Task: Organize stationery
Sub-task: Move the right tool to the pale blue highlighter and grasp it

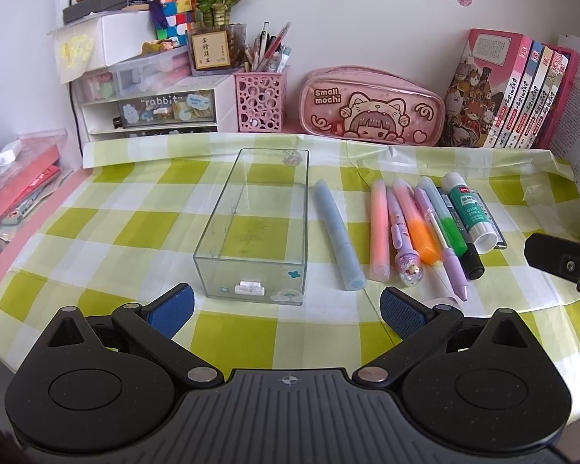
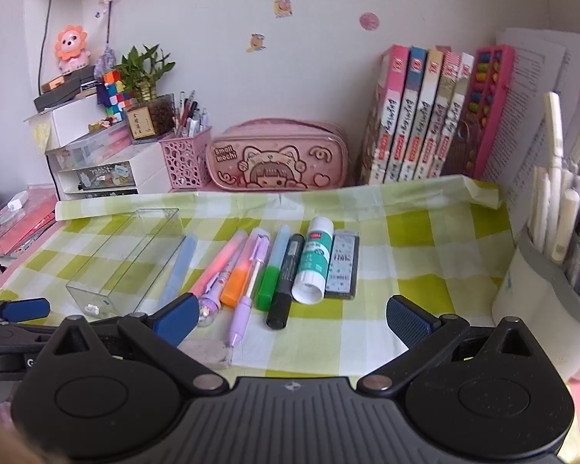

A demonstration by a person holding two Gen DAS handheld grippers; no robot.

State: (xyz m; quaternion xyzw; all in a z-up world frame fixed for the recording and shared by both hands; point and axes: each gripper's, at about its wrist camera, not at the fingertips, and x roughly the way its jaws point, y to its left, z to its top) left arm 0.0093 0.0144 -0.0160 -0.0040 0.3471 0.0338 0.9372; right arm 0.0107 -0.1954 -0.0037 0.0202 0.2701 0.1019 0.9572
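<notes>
Both tongs hovering spread wide, gripping nothing: left tongs (image 1: 287, 311) sitting just near of the clear tray (image 1: 251, 228), right tongs (image 2: 292, 319) near the pen row. Pens and highlighters lying side by side on the checked surface (image 1: 116, 224) right of the tray, with a glue stick (image 1: 471, 208) reading "GLUE STICK" at the row's right. Pink pencil case (image 1: 371, 106) reading "Small mochi" sitting far, drawer unit (image 1: 162, 108) labelled "rabbit" far left.

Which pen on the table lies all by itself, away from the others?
The pale blue pen. It lies alone right beside the clear box, while the other pens are bunched together further right, next to the glue stick.
</notes>
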